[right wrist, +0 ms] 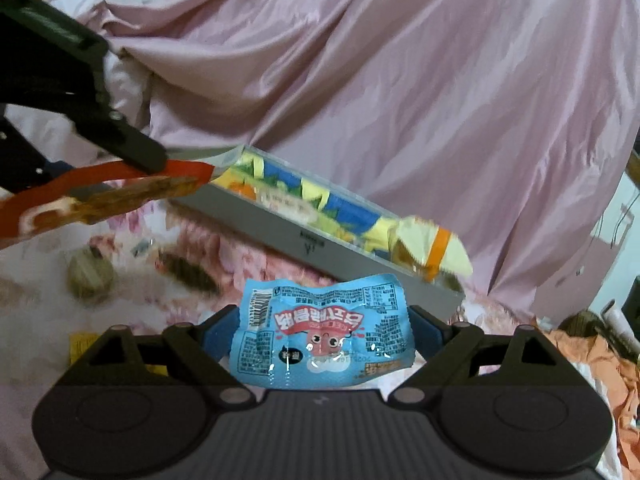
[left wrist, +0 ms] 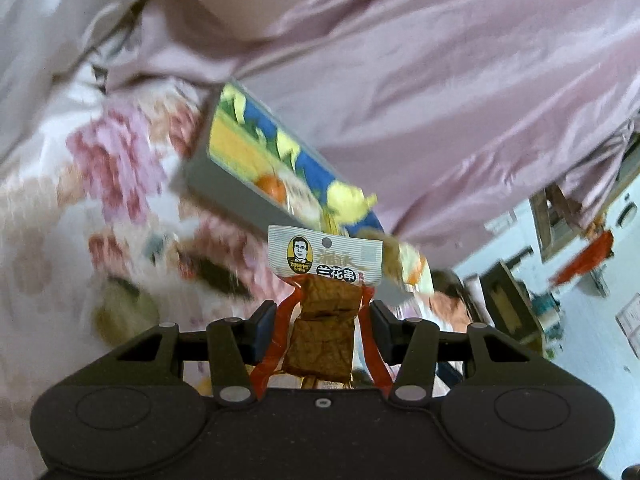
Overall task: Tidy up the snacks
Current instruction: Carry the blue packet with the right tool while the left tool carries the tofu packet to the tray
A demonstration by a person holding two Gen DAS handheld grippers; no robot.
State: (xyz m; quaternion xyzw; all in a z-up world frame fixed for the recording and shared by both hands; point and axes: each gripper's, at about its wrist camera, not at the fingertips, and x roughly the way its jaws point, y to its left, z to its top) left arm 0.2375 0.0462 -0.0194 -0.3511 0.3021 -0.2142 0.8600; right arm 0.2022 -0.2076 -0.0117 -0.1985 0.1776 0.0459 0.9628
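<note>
My left gripper [left wrist: 324,328] is shut on a red-edged packet of brown tofu snack [left wrist: 320,320] with a white printed header, held in the air in front of a long grey box [left wrist: 236,200]. The box lies on the bed and holds yellow, blue and orange snack packets [left wrist: 280,148]. My right gripper [right wrist: 320,340] is shut on a crumpled light blue snack packet [right wrist: 320,336], just short of the grey box [right wrist: 280,236]. In the right wrist view the left gripper [right wrist: 132,176] shows at the upper left with the red packet [right wrist: 112,196] near the box's far end.
The box rests on a floral bedsheet [right wrist: 240,256] beside a bunched pink duvet [right wrist: 400,80]. A small round brownish item [right wrist: 90,274] and a yellow packet [right wrist: 80,344] lie on the sheet at the left. Orange cloth [right wrist: 600,364] and room clutter sit at the right.
</note>
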